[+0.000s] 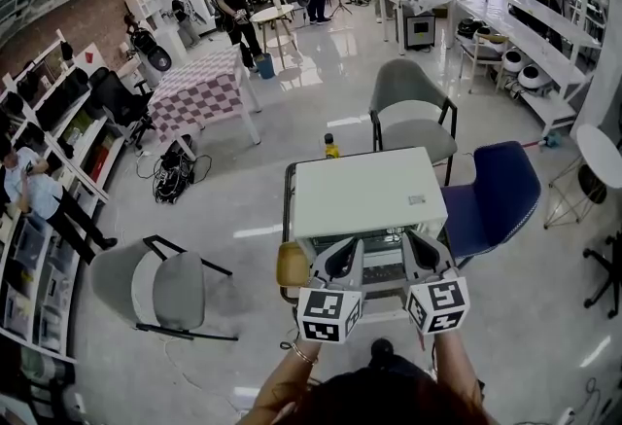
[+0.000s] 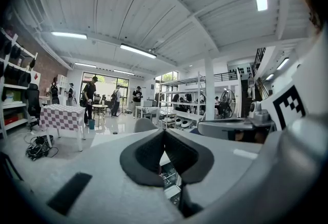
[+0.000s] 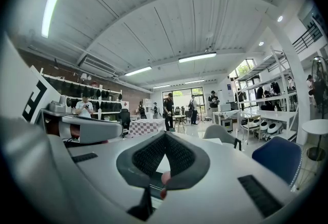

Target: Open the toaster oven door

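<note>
Head view: I hold left gripper [image 1: 342,250] and right gripper [image 1: 419,250], jaws pressed together and empty, level before the toaster oven [image 1: 367,192], likely staged to open it.

Legible text: none. Left marker cube [image 1: 328,314], right marker cube [image 1: 438,304]: black-and-white square patterns, no letters or numerals. Sticker [image 1: 416,200] on toaster oven [image 1: 364,192] top: too small to read.

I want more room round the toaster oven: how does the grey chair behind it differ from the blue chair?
The grey chair is pale grey; the blue chair is dark blue. The grey chair stands beyond the toaster oven, the blue chair at its right. Both are empty, with curved backs.
</note>
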A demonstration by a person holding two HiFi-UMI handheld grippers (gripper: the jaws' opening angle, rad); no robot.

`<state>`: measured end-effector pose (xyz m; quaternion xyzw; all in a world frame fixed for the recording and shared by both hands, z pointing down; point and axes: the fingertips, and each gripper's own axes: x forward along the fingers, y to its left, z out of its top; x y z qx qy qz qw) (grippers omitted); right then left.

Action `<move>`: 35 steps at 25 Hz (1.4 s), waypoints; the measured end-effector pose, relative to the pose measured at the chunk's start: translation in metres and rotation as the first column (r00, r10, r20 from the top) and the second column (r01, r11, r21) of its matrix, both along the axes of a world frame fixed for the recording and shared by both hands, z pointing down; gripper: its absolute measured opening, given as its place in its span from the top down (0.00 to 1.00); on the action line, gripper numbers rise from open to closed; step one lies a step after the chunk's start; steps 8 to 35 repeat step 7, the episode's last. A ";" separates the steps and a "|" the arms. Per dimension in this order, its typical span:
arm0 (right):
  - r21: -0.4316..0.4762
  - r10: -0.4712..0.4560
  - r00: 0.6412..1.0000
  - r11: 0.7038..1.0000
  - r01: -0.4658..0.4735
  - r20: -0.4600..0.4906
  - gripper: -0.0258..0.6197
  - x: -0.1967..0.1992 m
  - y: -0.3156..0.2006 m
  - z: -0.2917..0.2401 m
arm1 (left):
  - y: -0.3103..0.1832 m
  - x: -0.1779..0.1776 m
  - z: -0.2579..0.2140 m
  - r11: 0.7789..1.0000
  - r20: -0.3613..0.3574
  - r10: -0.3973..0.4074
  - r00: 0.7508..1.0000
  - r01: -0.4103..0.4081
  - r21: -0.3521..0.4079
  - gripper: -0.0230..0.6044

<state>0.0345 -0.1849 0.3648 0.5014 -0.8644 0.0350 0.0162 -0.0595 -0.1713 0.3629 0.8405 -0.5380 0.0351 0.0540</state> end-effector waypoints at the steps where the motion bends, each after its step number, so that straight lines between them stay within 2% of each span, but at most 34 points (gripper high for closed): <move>1: 0.000 0.000 1.000 1.000 0.000 -0.001 0.96 -0.001 0.000 0.000 | 0.000 -0.001 0.001 1.000 0.001 0.000 1.000 0.000 0.000 0.94; 35: 0.002 0.009 1.000 1.000 -0.009 -0.002 0.96 -0.006 0.004 0.004 | 0.006 -0.007 0.005 1.000 -0.001 0.009 1.000 -0.009 -0.002 0.94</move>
